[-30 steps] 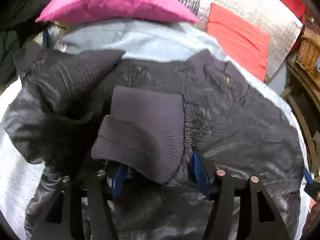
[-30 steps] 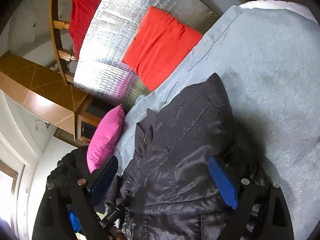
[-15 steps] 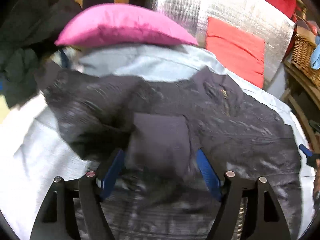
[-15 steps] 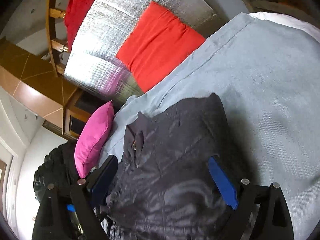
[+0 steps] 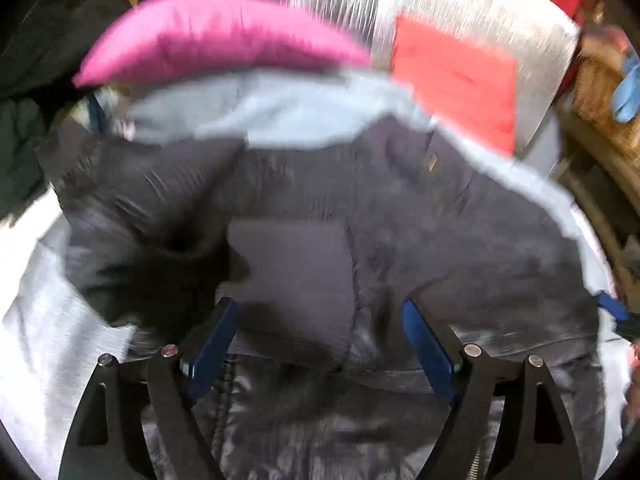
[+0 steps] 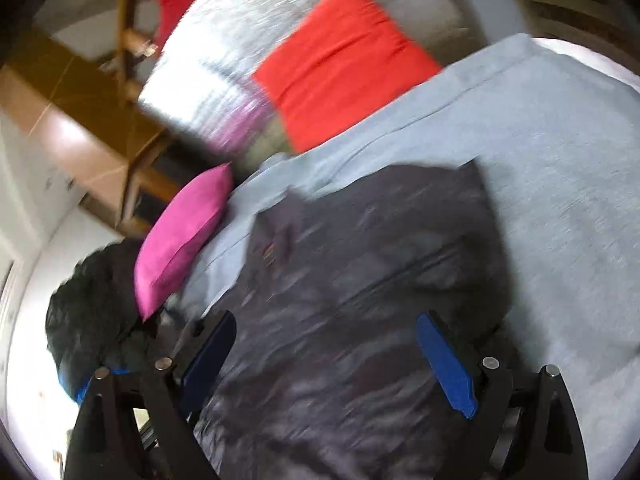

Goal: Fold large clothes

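Jacket point(image 5: 440, 240) sprawls over grey bedspread point(image 6: 560, 160), pink cushion point(image 5: 216, 36) beyond

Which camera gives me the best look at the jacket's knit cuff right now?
The left wrist view. The knit cuff lies folded onto the dark jacket, centred between the left gripper's opening fingers, untouched. The right wrist view shows only blurred jacket body; no cuff can be made out.
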`<action>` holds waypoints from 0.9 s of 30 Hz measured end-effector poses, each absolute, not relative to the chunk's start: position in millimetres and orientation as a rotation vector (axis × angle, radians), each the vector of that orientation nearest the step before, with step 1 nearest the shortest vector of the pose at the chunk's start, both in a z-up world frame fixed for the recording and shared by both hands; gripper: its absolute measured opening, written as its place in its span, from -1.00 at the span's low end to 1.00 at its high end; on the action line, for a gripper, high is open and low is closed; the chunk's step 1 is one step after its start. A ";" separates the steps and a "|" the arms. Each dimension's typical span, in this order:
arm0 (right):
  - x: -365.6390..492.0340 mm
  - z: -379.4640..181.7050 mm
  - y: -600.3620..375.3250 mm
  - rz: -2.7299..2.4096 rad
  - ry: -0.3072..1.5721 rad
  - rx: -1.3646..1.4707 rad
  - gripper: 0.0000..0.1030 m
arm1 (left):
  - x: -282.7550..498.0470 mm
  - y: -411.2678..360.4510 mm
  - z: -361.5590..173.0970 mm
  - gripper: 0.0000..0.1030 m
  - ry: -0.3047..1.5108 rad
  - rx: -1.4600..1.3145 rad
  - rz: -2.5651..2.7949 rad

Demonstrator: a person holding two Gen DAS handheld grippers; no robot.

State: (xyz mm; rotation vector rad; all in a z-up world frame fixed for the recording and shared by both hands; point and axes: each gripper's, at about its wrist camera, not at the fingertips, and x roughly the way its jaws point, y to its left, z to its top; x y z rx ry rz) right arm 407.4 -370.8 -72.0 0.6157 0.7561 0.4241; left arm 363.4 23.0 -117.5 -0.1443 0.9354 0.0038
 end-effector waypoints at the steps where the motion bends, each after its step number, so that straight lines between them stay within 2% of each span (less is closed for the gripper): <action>1: 403.9 -73.3 -363.8 0.440 0.769 0.595 0.82 | 372.1 22.0 -127.3 0.64 0.973 -0.124 0.027; 4: 408.6 -90.6 -351.6 0.349 0.837 0.473 0.82 | 392.0 18.6 -134.5 0.67 0.973 -0.050 0.042; 6: 415.7 -107.5 -356.6 0.298 0.869 0.487 0.82 | 393.7 23.9 -124.8 0.67 0.957 -0.088 0.025; 13: 402.4 -93.9 -354.4 0.312 0.827 0.484 0.82 | 350.1 67.7 -89.3 0.67 0.821 -0.202 0.036; 21: 394.1 -90.0 -337.9 0.348 0.823 0.425 0.82 | 357.2 42.6 -108.8 0.67 0.884 -0.118 -0.008; 23: 399.7 -102.0 -340.9 0.323 0.850 0.425 0.82 | 378.8 32.7 -131.2 0.70 0.992 -0.020 0.049; 27: 403.2 -101.6 -338.9 0.303 0.866 0.400 0.82 | 383.9 39.8 -133.4 0.70 1.030 -0.054 0.140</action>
